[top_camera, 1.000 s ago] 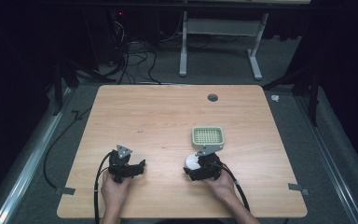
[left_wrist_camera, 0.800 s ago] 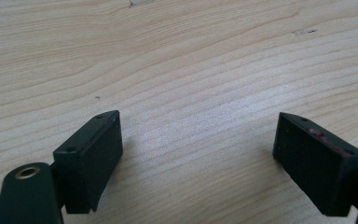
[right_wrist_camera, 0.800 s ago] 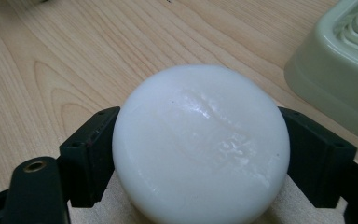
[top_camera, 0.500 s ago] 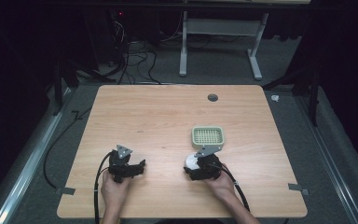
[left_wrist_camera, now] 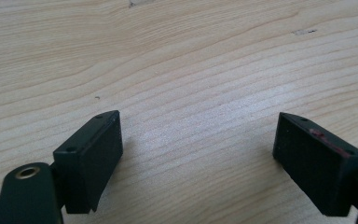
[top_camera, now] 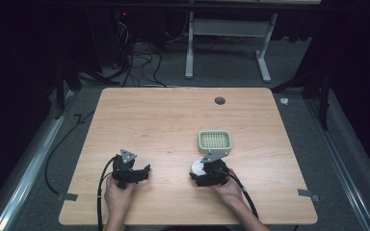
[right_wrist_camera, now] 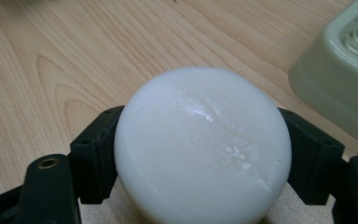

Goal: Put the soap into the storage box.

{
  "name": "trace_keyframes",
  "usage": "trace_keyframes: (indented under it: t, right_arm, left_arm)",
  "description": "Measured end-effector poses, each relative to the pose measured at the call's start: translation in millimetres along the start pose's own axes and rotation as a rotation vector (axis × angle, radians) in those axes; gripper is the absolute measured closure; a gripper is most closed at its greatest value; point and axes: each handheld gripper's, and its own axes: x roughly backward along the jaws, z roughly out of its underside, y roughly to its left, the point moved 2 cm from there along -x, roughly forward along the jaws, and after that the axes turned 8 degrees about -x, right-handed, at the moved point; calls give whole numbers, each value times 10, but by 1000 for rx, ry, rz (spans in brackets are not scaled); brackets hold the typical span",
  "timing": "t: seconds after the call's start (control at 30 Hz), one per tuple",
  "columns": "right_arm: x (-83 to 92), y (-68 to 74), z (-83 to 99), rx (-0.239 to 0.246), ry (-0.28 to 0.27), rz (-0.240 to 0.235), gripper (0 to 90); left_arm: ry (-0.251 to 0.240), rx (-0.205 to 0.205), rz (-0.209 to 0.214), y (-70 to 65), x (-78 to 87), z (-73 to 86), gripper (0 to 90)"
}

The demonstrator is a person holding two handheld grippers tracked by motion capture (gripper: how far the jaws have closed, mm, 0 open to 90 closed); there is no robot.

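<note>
Item one: we are seeing a light wooden table [top_camera: 173, 120] filling the middle of the high view. Item two: a round white soap bar [right_wrist_camera: 203, 144], lying low and right of centre, the right gripper [top_camera: 203, 173] clamping it between both jaws. Item three: a pale green slatted soap dish [top_camera: 214, 140], sitting just above it. Item four: the left gripper [left_wrist_camera: 198, 154], lower left, spreading wide over bare wood.
</note>
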Motion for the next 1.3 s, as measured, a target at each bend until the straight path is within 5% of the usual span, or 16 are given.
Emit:
trace_keyframes:
  t: [1.3]
  right_arm:
    - [310, -73, -105, -57, -66, -40, 246]
  left_arm:
    - [0, 1, 1, 1, 0, 0, 162]
